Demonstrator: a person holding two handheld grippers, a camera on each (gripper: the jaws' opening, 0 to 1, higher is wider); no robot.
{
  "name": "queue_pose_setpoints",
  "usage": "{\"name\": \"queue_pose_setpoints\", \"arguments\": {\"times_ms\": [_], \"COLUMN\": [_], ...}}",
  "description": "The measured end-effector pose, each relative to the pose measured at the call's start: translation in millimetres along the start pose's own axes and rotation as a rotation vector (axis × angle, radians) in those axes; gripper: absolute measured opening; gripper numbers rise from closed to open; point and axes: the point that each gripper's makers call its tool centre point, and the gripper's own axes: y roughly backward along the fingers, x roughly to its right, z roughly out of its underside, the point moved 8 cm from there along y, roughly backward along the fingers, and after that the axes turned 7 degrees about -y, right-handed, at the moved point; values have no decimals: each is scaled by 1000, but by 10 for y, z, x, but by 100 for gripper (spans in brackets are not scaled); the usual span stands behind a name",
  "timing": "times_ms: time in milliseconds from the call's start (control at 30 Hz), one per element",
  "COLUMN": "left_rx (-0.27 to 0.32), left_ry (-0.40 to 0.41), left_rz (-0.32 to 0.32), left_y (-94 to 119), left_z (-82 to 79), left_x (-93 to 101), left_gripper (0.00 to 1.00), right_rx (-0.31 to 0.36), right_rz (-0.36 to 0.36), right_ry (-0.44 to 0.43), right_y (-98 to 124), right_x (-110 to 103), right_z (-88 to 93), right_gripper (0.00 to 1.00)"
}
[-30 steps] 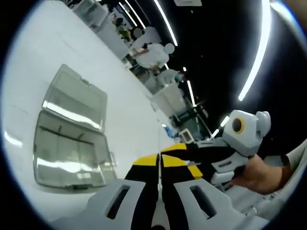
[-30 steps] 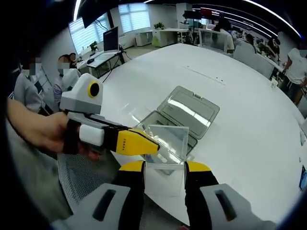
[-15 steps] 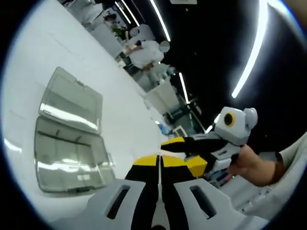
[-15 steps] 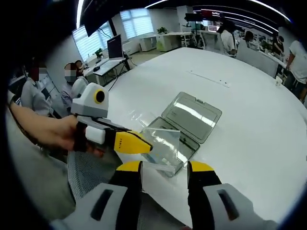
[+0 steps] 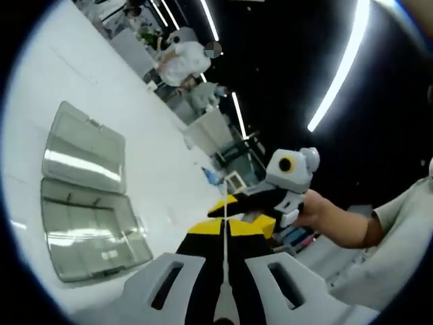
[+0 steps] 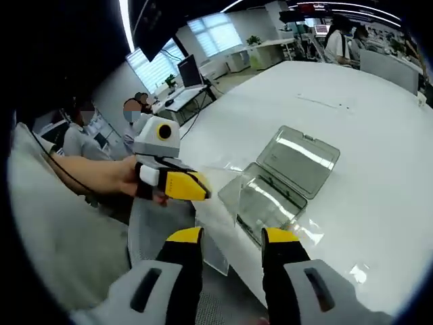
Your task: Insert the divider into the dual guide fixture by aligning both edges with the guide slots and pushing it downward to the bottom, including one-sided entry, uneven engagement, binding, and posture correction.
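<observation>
Clear plastic fixture box [image 5: 84, 217], lid open, lies left-centre on white table [image 5: 40, 88]. Left gripper [image 5: 225, 230], bottom centre: jaws pressed on thin see-through divider [image 5: 224, 271], seen edge-on, hard to make out. Right gripper [image 6: 230, 237], jaws spread, w/ divider [image 6: 220, 203] glare-blurred, edges unclear.

Divider [image 6: 213, 203]: clear thin sheet, held off table, tilted; edge-on as thin pale line [image 5: 224, 233] in left gripper view. Dual guide fixture [image 6: 287, 179]: clear hinged case, lid open flat, on white table [image 6: 379, 135].
</observation>
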Motion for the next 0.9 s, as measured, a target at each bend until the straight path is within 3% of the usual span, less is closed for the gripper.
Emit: {"name": "queue_pose_setpoints", "arguments": {"times_ms": [200, 600, 900], "left_rx": [-6, -2, 2], "left_ry": [-8, -4, -3], "left_rz": [67, 126, 140], "left_y": [8, 20, 14], "left_z": [-62, -102, -92], "left_x": [95, 171, 187], "left_gripper": [0, 0, 0], "right_rx": [40, 89, 85], "right_rz": [-102, -308, -359], "right_ry": [-46, -132, -158], "right_y": [14, 41, 27], "right_x": [13, -50, -98], "right_z": [-7, -30, -55], "right_gripper": [27, 19, 6]}}
